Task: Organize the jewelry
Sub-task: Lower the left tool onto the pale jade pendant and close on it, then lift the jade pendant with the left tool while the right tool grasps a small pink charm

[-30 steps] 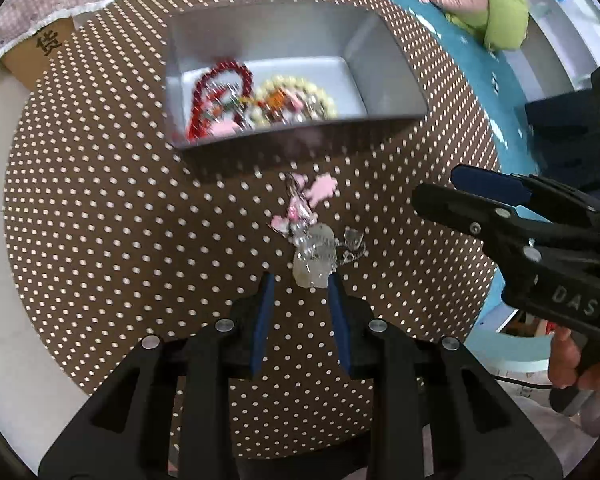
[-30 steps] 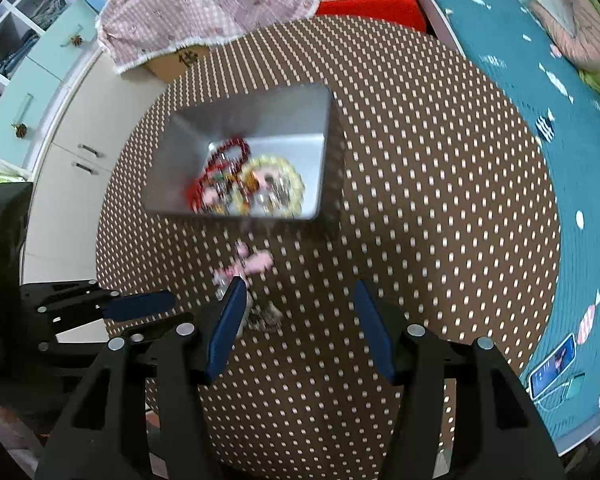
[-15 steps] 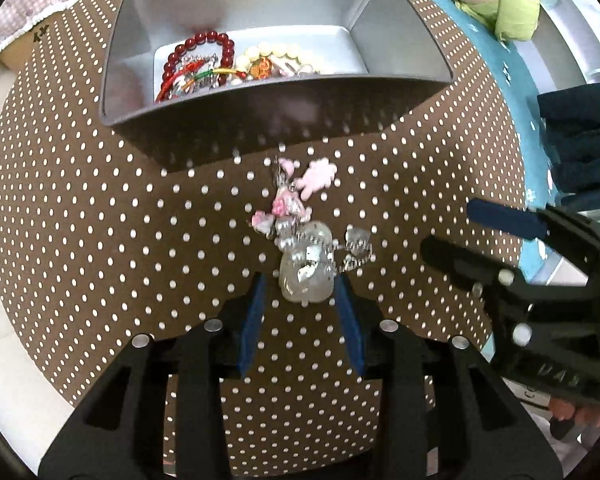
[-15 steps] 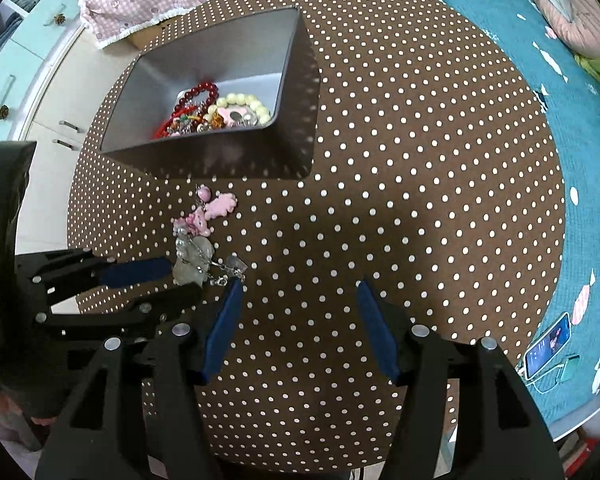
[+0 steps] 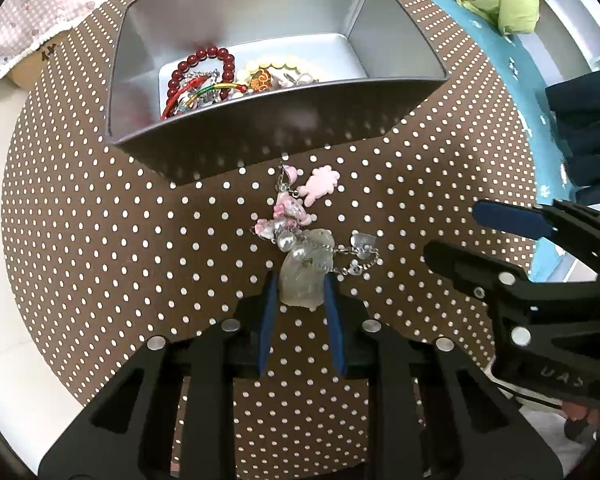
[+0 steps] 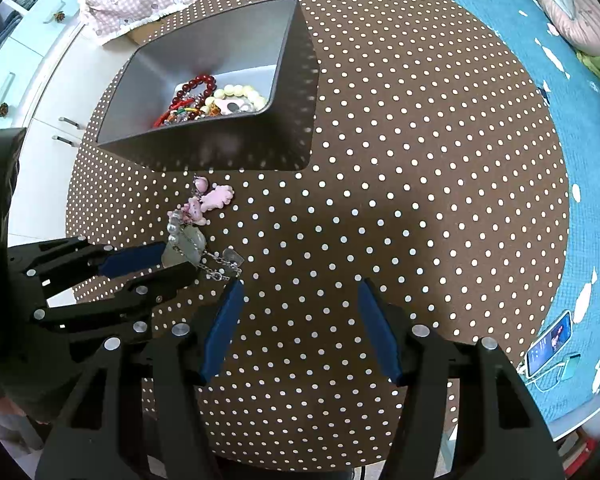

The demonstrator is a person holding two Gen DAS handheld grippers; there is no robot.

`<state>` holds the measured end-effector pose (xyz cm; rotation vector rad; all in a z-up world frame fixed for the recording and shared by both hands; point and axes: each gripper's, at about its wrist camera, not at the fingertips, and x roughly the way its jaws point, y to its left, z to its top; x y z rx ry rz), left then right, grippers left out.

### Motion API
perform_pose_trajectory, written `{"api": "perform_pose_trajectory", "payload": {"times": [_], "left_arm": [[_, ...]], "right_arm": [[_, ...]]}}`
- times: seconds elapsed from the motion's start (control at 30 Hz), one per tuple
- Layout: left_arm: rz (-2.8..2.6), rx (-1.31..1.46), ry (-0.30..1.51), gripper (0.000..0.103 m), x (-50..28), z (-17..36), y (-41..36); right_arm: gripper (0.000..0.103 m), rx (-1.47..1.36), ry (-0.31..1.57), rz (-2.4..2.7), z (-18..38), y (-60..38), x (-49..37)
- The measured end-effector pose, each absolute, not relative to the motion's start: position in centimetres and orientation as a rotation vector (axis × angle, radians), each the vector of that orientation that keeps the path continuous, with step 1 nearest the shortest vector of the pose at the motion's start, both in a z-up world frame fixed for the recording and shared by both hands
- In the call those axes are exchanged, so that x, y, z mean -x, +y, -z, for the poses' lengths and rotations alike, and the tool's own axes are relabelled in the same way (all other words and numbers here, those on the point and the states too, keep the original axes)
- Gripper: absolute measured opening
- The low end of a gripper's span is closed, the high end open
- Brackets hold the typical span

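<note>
While left gripper point(image 5: 300, 292) jaws just closed onto the pale charm point(image 5: 304, 276) w/ chain, right wrist cam alone shows right gripper point(image 6: 300, 300) wide, empty, phone point(image 6: 550, 344) beyond its right finger; tin point(image 5: 260, 12) ahead.

Bright, even indoor light; the grey box point(image 5: 260, 140) throws a soft shadow onto the table point(image 6: 420, 160); strong fisheye bending, dark vignetted corners; sharp centre, no glare.

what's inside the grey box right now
In the grey box: a dark red bead bracelet, a cream bead bracelet and tangled small pieces. The near wall hides the front of its floor.
</note>
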<state>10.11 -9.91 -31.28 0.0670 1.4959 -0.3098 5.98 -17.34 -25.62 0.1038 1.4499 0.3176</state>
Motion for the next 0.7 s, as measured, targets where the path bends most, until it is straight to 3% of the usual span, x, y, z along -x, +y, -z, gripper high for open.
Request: {"api": "perform_pose_trajectory", "payload": {"times": [0.13,0.17,0.33,0.47,0.57,0.6,0.7], "left_arm": [[0.306,-0.050,1.496,0.022,-9.0,30.7,-8.2],[0.306,-0.041,1.496,0.013,-8.9,30.6,-7.9],[0.301,-0.026,1.489,0.011,-8.5,29.8,-6.3],[0.318,-0.034,1.505,0.017,-8.2,30.0,-5.9],[0.293,-0.050,1.520,0.041,-8.1,31.0,-6.2],[0.284,-0.051,1.527,0.044,-8.3,31.5,-6.9],[0.268,-0.086,1.511,0.046,-8.4,31.5,-7.9]], "right_arm": [[0.057,-0.110,1.431,-0.371,25.0,-16.8,-6.5],[0.057,-0.104,1.427,-0.383,24.8,-16.5,-6.5],[0.057,-0.072,1.416,-0.441,24.8,-14.7,-6.6],[0.057,-0.035,1.430,-0.458,25.3,-13.4,-6.7],[0.057,-0.032,1.433,-0.441,25.5,-13.6,-6.9],[0.057,-0.038,1.435,-0.433,25.5,-14.0,-7.0],[0.057,-0.043,1.439,-0.413,25.6,-14.9,-7.3]]}}
